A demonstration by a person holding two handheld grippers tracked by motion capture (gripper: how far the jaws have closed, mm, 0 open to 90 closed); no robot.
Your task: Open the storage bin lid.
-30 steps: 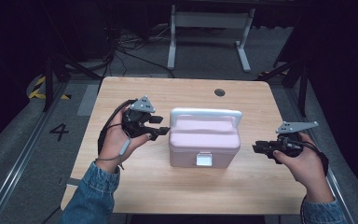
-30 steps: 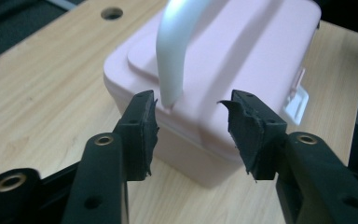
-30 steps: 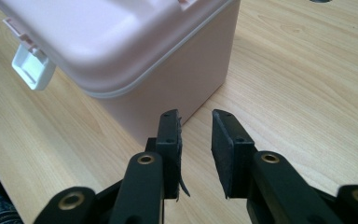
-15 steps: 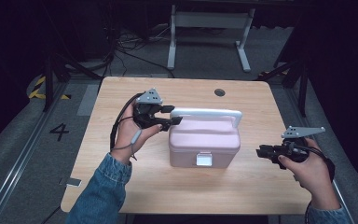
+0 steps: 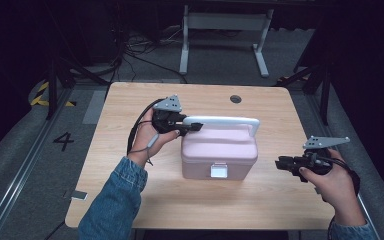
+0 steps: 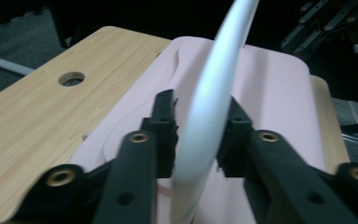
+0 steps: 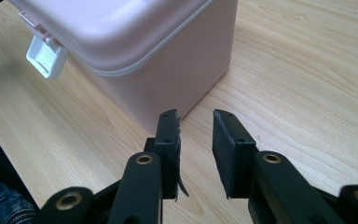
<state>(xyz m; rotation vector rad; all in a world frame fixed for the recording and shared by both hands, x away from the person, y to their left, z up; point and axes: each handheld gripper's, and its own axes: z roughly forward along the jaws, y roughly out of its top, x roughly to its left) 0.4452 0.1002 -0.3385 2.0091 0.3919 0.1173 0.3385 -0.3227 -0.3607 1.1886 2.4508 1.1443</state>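
While the left gripper (image 5: 194, 127) is reaching in from the centre-left of the high view, its fingers (image 6: 165, 122) are closing on the white handle (image 5: 225, 120) of the pink plastic storage box (image 5: 219, 150), which is sitting in the middle of the wooden table (image 5: 130, 200). Seen from the left gripper view, the handle (image 6: 214, 88) is running up through the centre of the frame between the two black pads, which have just been closing and are now pressing on it from both sides. The right gripper (image 5: 282, 163) is hanging at the right of the high view, well apart from the box, with its fingers (image 7: 167, 135) parted around nothing over bare wood in the lower middle of its own view.

Judging by its look, the box is a stiff, thin-walled moulded shell, probably light unless filled; what is inside cannot be told. Its smooth, rounded lid and walls are offering little purchase and would likely be slipping between flat pads. The handle is the sensible place to take hold, ideally near its middle so the box is hanging level; gripped near its left end as now, the box may be tilting or swinging on the handle's pivots. A white latch (image 7: 46, 55) at the front is appearing closed, so the lid should be staying down.
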